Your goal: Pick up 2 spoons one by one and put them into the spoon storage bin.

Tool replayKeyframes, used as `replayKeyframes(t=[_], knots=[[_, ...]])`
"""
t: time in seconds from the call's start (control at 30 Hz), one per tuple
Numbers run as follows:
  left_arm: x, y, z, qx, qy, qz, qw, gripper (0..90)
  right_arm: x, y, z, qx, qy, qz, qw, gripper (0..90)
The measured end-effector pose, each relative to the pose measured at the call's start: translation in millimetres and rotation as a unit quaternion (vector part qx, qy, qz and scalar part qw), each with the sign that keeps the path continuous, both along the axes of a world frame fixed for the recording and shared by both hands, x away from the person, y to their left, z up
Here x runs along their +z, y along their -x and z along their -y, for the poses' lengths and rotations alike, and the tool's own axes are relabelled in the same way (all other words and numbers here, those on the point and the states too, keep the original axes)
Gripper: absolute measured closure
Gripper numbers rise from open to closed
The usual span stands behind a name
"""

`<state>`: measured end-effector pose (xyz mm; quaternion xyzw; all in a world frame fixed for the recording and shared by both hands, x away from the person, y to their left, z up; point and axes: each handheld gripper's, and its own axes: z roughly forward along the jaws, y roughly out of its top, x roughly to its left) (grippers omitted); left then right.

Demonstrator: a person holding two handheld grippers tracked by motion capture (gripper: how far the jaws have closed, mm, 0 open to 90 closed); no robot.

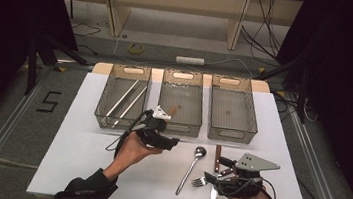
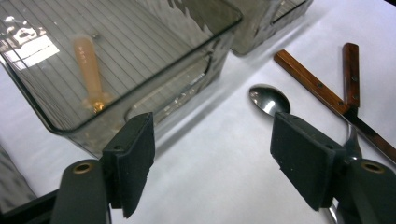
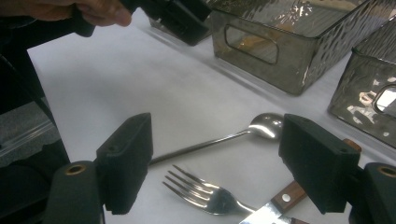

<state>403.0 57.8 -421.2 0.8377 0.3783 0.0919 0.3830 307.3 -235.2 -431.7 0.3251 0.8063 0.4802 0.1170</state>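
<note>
With left gripper fingers spread, empty, spoon beyond right fingertip: risks nudging fork, knife beside. Right gripper spread, idle over fork.

Three clear bins, one spoon, one fork, seemingly two wooden-handled knives.

We hold our left tongs out ahead of our bent left forearm, their jaws standing well apart with nothing between them. Our right tongs rest low near our body, pointing leftward, jaws likewise spread wide and gripping nothing.
</note>
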Motion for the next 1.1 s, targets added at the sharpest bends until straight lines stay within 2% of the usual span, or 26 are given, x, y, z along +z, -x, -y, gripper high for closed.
replayKeyframes(t=[0.1, 0.17, 0.47, 0.53, 0.67, 0.87, 1.1], knots=[[-3.6, 6.3, 1.1, -0.008, -0.001, -0.005, 1.0, 28.9, -0.4, -0.8, 0.9, -0.002, 0.0, 0.0, 1.0, 26.9], [-6.6, 10.2, 0.9, -0.013, 0.002, 0.0, 0.9999, 27.7, -0.3, -0.8, 1.3, -0.003, -0.001, 0.0, 1.0, 26.9], [-19.5, 25.9, 9.8, -0.025, -0.013, -0.014, 0.9995, 25.1, 0.0, -0.3, -0.4, -0.001, 0.002, -0.001, 1.0, 27.0], [-21.5, 27.4, 11.8, -0.035, -0.014, -0.019, 0.9991, 24.7, -0.1, -0.8, 0.0, -0.001, 0.001, -0.002, 1.0, 27.0], [-25.4, 29.4, 14.4, -0.034, -0.012, -0.026, 0.999, 24.5, -0.3, -0.7, -0.6, 0.001, 0.0, -0.003, 1.0, 26.9], [-32.9, 37.1, 23.7, -0.045, -0.028, -0.032, 0.9981, 24.2, 0.0, -0.9, 0.1, -0.001, -0.002, -0.003, 1.0, 27.0], [-37.7, 43.0, 33.4, -0.049, -0.033, -0.038, 0.9975, 24.0, 0.0, -0.9, -0.1, 0.001, -0.002, -0.003, 1.0, 26.9]])
